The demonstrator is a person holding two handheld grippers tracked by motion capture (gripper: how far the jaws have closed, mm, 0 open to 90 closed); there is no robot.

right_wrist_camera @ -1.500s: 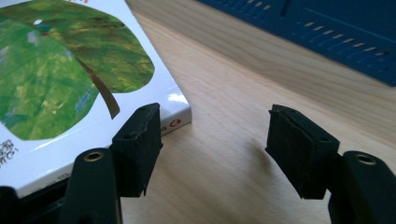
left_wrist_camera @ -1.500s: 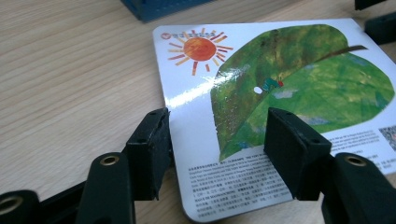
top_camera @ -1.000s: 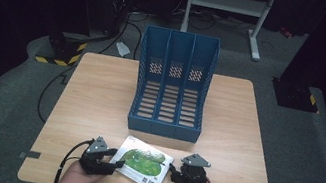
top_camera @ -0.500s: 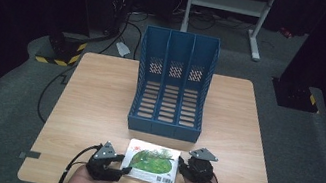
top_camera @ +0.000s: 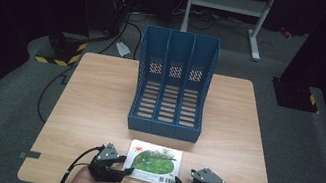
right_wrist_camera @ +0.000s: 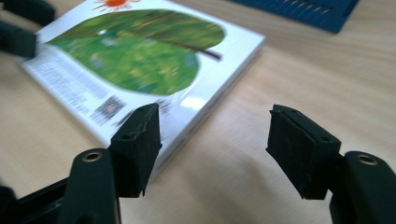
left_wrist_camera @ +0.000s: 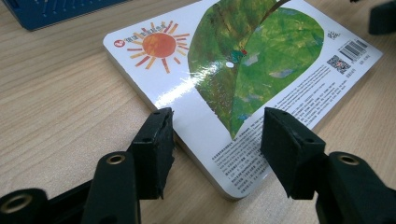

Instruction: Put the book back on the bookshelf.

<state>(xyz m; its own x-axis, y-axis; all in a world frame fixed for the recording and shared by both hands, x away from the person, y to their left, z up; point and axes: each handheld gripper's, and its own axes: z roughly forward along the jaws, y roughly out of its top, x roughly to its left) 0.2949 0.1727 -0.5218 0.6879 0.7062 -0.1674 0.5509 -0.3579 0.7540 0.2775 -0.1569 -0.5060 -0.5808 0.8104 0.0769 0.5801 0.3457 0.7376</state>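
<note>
From the high view, a thin board book (top_camera: 153, 164) lies flat on the light wooden tabletop (top_camera: 96, 110) near the person's edge, just in front of a blue three-slot file rack (top_camera: 172, 85) that stands upright farther back. Its glossy white cover carries a large green leaf, a small red-orange mark at its upper left corner and a barcode near its lower right corner. The left hand-held gripper (top_camera: 125, 170) sits at the book's left near corner, and the right hand-held gripper (top_camera: 177, 182) sits just beside its right near corner; a black cable (top_camera: 77, 165) trails from the left one. In the left gripper view, the book (left_wrist_camera: 243, 79) runs away at a slant, showing an orange sun with rays, the green and brown leaf with a small white spot, lines of fine print, a QR code and a barcode; its thick white edge and rounded corner lie between the left hand-held gripper's (left_wrist_camera: 217, 140) spread jaws, which do not press on it. In the right gripper view, the book (right_wrist_camera: 140, 60) is blurred and lies to the left, its corner near the left jaw; the right hand-held gripper (right_wrist_camera: 215, 133) has its jaws spread, having just been opening, with bare tabletop between them and nothing pinched.
</note>
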